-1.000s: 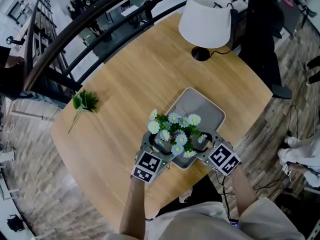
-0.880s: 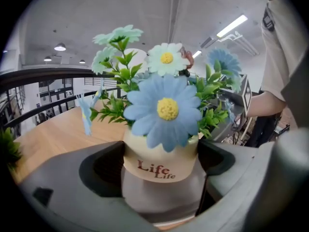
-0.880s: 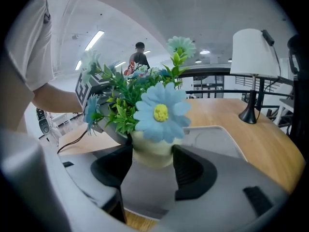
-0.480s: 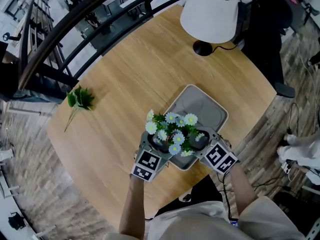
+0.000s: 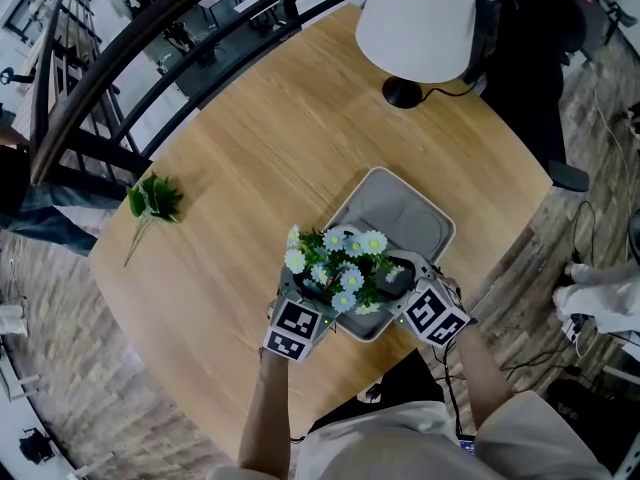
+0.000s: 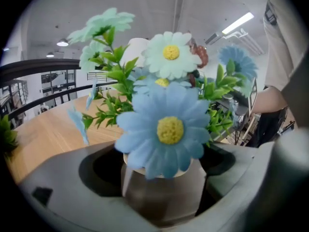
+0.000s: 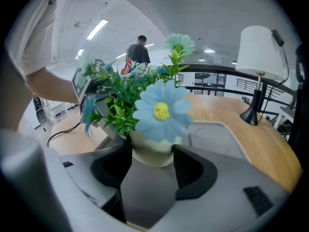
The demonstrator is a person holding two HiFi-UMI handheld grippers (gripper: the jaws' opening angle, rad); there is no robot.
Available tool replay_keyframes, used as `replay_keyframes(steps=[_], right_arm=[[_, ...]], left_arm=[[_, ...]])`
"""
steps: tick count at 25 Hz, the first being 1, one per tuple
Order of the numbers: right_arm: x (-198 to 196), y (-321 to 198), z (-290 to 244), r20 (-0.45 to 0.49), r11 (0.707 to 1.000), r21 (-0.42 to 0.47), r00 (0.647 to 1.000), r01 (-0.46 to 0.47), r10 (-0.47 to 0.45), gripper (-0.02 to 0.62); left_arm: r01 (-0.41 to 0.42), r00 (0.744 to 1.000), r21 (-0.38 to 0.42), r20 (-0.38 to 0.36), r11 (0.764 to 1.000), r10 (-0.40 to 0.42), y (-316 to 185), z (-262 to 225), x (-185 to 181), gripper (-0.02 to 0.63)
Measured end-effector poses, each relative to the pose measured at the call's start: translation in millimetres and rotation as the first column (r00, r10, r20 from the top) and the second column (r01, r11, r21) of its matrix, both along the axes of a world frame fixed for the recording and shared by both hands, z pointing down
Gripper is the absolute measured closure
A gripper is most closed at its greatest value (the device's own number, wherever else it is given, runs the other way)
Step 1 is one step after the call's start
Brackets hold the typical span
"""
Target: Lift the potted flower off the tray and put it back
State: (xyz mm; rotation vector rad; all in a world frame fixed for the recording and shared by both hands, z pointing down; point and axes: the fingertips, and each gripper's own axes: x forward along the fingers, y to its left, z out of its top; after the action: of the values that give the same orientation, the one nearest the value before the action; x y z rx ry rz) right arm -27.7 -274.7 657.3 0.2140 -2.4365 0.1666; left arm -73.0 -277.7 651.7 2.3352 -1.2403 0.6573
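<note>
The potted flower [image 5: 338, 266], blue and white daisies with green leaves in a pale pot, hangs between my two grippers over the near end of the grey tray [image 5: 400, 208]. From the left, my left gripper [image 5: 308, 293] is shut on the pot [image 6: 159, 187]. My right gripper [image 5: 402, 283] is shut on the pot's [image 7: 152, 154] other side. In the right gripper view the tray [image 7: 217, 138] lies behind and below the pot. The blooms hide the pot's base in the head view, so contact with the tray cannot be told.
A white lamp [image 5: 415, 23] with a black base stands at the round wooden table's [image 5: 250, 138] far side. A loose green sprig [image 5: 152, 200] lies near the left edge. A dark railing [image 5: 120, 48] runs behind the table. A person [image 7: 137, 52] stands far off.
The pot and both grippers have shifted slightly left and toward me over the tray's near end. Both grips stay shut.
</note>
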Motion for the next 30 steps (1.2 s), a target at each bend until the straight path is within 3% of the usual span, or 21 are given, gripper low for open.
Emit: replay_keyframes(steps=[5,10,17,25,27,30], right_arm=[[5.9,-3.0,2.1,0.012,0.998,-0.035,0.998,-0.055,0.055,0.302],[28.0,1.2,4.3,0.002,0.991,-0.032,0.991,-0.131,0.131,0.302],[56.4,13.3,-21.7,0.032,0.967,-0.016,0.967,-0.254,0.254,0.304],[79.0,42.7,-72.3,0.077,0.917,0.029,0.916,-0.397,0.394,0.35],[83.3,52.2,-83.8,0.077,0.9,0.044,0.9,-0.434,0.43,0.351],[89.0,67.8,-100.7,0.087,0.87,0.062,0.871,-0.489,0.483,0.41]], left_arm=[[0.019,1.0,0.002,-0.008,1.0,-0.019,-1.9,0.8,-0.8,0.107],[0.032,0.998,-0.031,0.055,0.999,-0.031,15.2,10.3,-4.2,0.106],[0.027,0.996,-0.03,0.082,0.999,-0.025,41.6,4.9,-7.9,0.106],[0.003,0.996,0.043,0.09,0.999,-0.007,70.6,-37.5,-8.4,0.115],[0.008,0.997,0.063,0.082,0.998,-0.013,78.1,-48.9,-10.7,0.155],[0.014,0.998,0.094,0.062,0.995,-0.02,89.8,-69.6,-12.8,0.198]])
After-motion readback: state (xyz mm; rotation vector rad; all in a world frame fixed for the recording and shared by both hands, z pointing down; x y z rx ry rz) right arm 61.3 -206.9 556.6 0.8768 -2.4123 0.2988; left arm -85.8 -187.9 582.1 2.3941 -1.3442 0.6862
